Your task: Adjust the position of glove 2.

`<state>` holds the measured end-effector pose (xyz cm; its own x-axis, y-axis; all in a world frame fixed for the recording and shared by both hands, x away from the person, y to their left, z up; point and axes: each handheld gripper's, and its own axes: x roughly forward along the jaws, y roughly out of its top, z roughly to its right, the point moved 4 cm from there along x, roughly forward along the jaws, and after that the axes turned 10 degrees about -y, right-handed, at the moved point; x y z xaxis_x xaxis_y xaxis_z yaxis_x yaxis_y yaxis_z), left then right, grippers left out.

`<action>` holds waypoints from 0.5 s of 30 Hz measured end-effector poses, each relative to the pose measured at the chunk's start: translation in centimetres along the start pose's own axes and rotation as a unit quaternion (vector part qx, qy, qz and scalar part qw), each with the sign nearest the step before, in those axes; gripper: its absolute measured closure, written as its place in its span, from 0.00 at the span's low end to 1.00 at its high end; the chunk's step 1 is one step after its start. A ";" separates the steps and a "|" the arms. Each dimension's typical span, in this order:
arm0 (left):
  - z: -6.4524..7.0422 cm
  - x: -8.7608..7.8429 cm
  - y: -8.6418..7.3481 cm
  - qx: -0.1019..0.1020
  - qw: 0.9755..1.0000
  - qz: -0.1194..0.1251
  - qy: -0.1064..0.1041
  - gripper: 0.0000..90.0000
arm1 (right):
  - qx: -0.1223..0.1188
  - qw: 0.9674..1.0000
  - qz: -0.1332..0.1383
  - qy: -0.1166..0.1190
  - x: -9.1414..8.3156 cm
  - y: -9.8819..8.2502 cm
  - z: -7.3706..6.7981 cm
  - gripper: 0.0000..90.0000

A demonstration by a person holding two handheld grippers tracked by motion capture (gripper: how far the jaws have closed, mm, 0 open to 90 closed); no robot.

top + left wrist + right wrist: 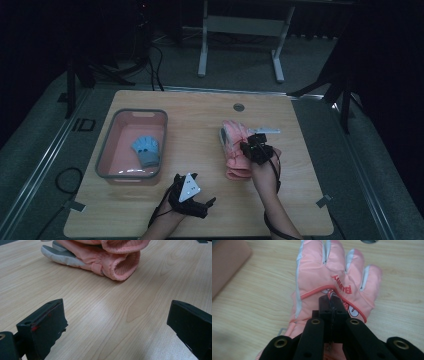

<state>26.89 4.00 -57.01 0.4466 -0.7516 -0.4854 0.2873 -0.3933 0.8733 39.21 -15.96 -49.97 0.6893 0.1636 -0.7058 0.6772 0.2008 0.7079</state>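
Two pink gloves [236, 149] lay stacked on the wooden desk [200, 210], right of centre, fingers pointing away from the person. The padded shell was salmon pink with pale grey strips along the fingers and a ribbed knit cuff, seen folded toward the camera in the left gripper view [120, 265]. The upper glove [332, 282] carried red piping across its back and red embroidered lettering that appeared to read "BUNNY", seen inverted, above a partly hidden cartoon patch.

The right hand-held gripper [256, 150] sat over the wrist end of the stack. In the right gripper view its jaws were pressed together on the back of the upper glove at the patch [331, 305]; whether fabric was pinched between them could not be determined.

The left hand-held gripper [192, 192] was held near the desk's front edge, well apart from the gloves, with its jaws spread wide over bare wood [115, 322].

A pink tub [131, 145] stood at the desk's left, holding a smaller blue-grey glove [146, 151].
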 end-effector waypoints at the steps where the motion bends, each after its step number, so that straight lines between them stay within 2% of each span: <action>1: 0.0 0.0 0.0 0.000 1.000 -0.001 0.000 0.02 | 0.000 1.000 -0.003 0.002 0.3 -0.2 -0.1 0.99; 3: 0.0 0.1 -0.1 0.001 1.000 -0.004 -0.001 0.02 | -0.003 1.000 -0.001 -0.004 0.7 -0.5 -0.3 0.99; 8: 0.1 0.1 -0.1 0.001 1.000 -0.004 -0.002 0.02 | -0.007 1.000 -0.003 -0.001 1.5 -1.2 -0.4 0.98; 11: 0.0 0.1 -0.1 -0.003 1.000 -0.005 0.000 0.02 | -0.009 1.000 0.004 0.000 1.4 -1.3 -0.5 0.96; 13: -0.1 0.0 0.0 -0.005 1.000 -0.002 0.003 0.02 | -0.008 1.000 0.011 0.011 1.1 -1.1 -0.5 0.88; 14: -0.2 -0.1 0.0 -0.007 1.000 0.001 0.004 0.02 | -0.010 1.000 0.014 0.015 1.0 -1.0 -0.4 0.82; 15: -0.3 -0.2 0.1 -0.009 1.000 0.004 0.006 0.02 | -0.013 0.999 0.020 0.021 0.8 -0.9 -0.4 0.70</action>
<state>27.03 4.29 -56.87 0.4588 -0.7484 -0.4790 0.2994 -0.3774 0.8763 39.04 -15.60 -51.15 0.7045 0.2120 -0.6773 0.6416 0.2176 0.7355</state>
